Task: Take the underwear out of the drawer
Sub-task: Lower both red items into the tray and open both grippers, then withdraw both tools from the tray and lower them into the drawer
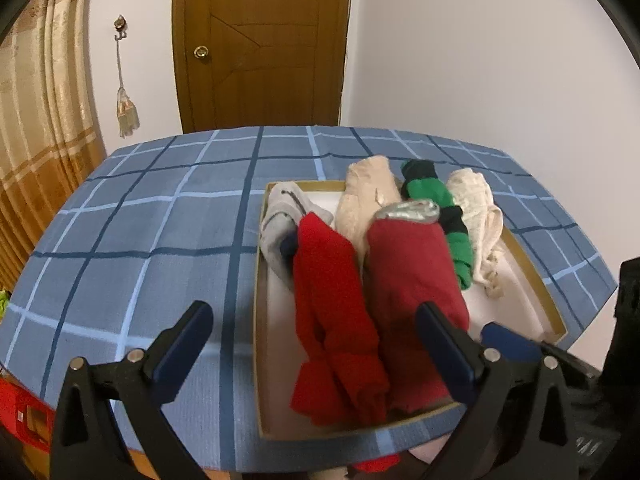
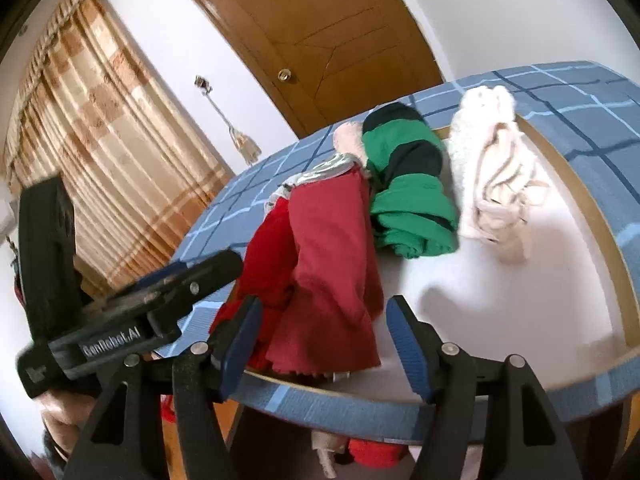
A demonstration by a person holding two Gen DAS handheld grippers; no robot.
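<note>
A blue checked surface (image 1: 140, 240) is topped by an open drawer (image 1: 536, 280) stuffed with rolled underwear (image 1: 412, 276), near which the left gripper (image 1: 314, 320) and right gripper (image 2: 324, 332) are both held open, nothing gripped.

drawer (image 1: 258, 320): shallow open box, white inside, tan rim. inside drawer, rolled underwear side by side: grey roll (image 1: 280, 232) at left, bright red (image 1: 332, 340), beige (image 1: 368, 200), dark red with silver band (image 1: 412, 280), green-black (image 1: 448, 216), cream (image 1: 480, 216) at right.
</note>
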